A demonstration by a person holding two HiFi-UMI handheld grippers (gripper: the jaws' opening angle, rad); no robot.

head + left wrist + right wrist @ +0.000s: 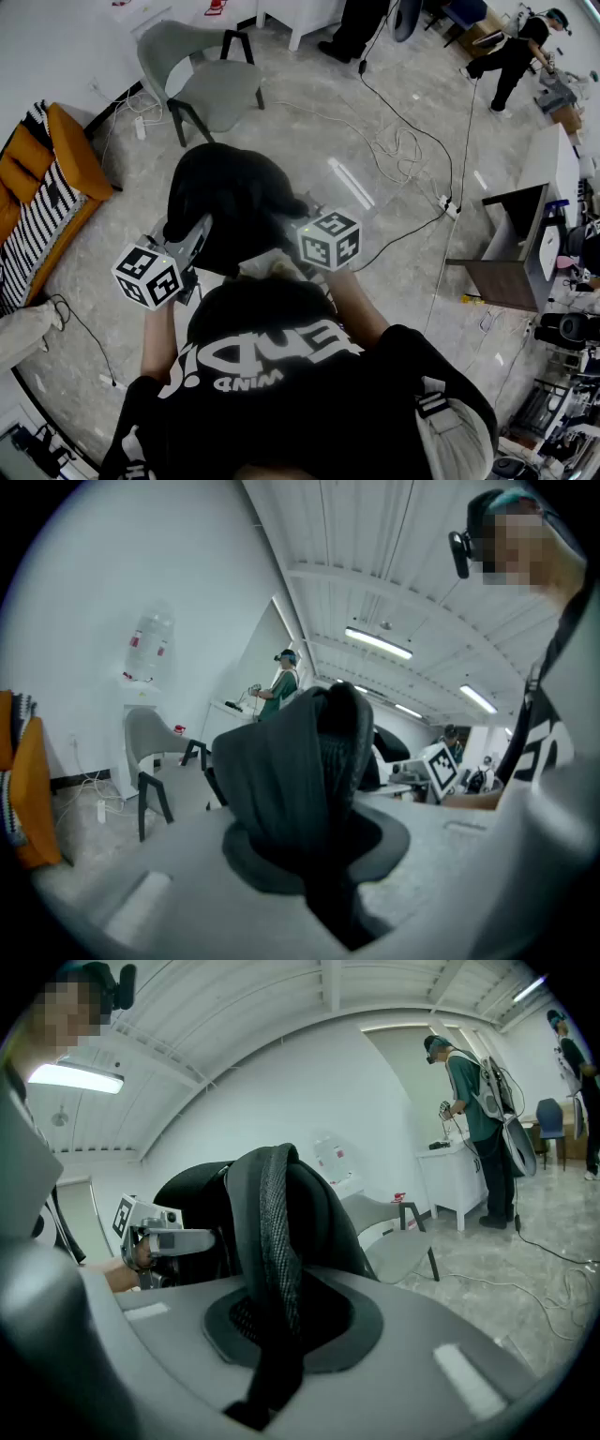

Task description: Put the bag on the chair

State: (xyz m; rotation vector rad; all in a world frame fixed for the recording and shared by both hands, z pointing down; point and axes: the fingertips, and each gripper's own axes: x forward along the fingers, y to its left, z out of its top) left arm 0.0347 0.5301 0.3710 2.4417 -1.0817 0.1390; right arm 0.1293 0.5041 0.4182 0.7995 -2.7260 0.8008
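A black bag (pixel 230 202) hangs in the air between my two grippers, over the floor. My left gripper (pixel 199 234) is shut on a wide black strap of the bag (pixel 300 780), which fills the middle of the left gripper view. My right gripper (pixel 287 230) is shut on a mesh-backed strap (pixel 272 1241) on the bag's other side. The grey chair (pixel 211 80) with black legs stands empty beyond the bag, at the upper left of the head view. The chair (pixel 150 752) also shows in the left gripper view, and the chair (pixel 394 1241) in the right gripper view.
An orange and striped sofa (pixel 47 187) stands at the left. Cables and a power strip (pixel 450 206) lie on the floor to the right of the chair. A desk (pixel 525 253) is at the right. Two people (pixel 511 56) stand at the far end, near a white cabinet (pixel 300 19).
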